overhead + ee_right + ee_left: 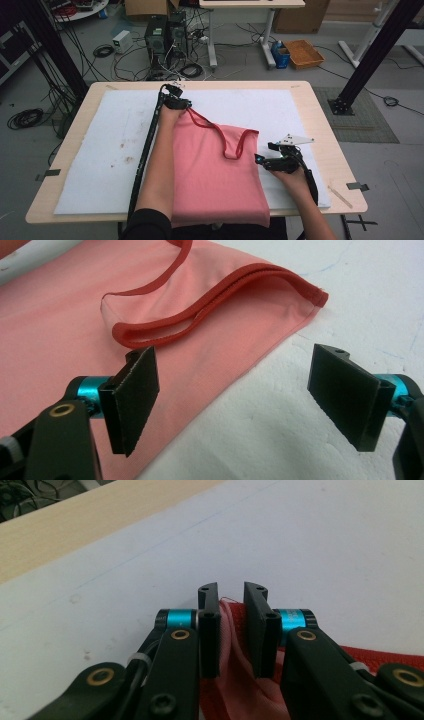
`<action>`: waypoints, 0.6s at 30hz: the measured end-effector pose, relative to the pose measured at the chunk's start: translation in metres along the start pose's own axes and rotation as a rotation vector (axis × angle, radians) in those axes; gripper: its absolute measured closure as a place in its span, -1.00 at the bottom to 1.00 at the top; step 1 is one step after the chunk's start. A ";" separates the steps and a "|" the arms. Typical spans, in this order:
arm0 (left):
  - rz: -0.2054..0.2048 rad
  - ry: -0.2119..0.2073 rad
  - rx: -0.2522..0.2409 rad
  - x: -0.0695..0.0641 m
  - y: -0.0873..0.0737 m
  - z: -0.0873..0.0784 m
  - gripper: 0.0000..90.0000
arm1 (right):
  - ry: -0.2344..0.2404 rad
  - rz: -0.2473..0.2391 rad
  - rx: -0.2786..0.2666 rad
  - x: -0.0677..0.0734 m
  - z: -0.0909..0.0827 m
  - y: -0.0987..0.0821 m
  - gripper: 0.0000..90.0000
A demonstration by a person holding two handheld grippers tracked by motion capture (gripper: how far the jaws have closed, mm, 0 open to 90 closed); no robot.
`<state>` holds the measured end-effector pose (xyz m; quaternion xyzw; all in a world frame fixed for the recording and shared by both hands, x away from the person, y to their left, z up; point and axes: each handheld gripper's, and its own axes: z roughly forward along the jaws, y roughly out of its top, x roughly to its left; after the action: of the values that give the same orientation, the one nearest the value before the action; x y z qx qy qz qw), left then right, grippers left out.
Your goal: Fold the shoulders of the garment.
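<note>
White foam matting point(100, 150) covers the table. Centre frame lies a pink tank top point(215, 170), soft, light and limp; best gripped at its red-trimmed straps. Left gripper point(231, 630) pinches a strap corner; right gripper point(240, 400) stands agape over the hem edge.
</note>
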<state>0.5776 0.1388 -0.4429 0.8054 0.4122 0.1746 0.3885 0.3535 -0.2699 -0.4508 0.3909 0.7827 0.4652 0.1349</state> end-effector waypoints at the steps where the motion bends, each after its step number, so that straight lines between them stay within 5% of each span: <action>1: -0.010 0.003 -0.012 -0.001 0.000 -0.003 0.73 | 0.000 0.000 0.002 0.000 0.000 0.000 -0.55; 9: -0.020 -0.038 -0.131 -0.019 0.002 -0.042 0.74 | 0.000 -0.010 0.001 0.000 0.000 0.000 -0.55; 18: 0.058 -0.055 -0.218 -0.057 -0.002 -0.103 0.74 | 0.004 -0.009 -0.001 0.001 0.000 0.000 -0.55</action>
<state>0.4802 0.1436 -0.3767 0.7744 0.3564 0.2077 0.4798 0.3527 -0.2696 -0.4505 0.3861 0.7847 0.4656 0.1355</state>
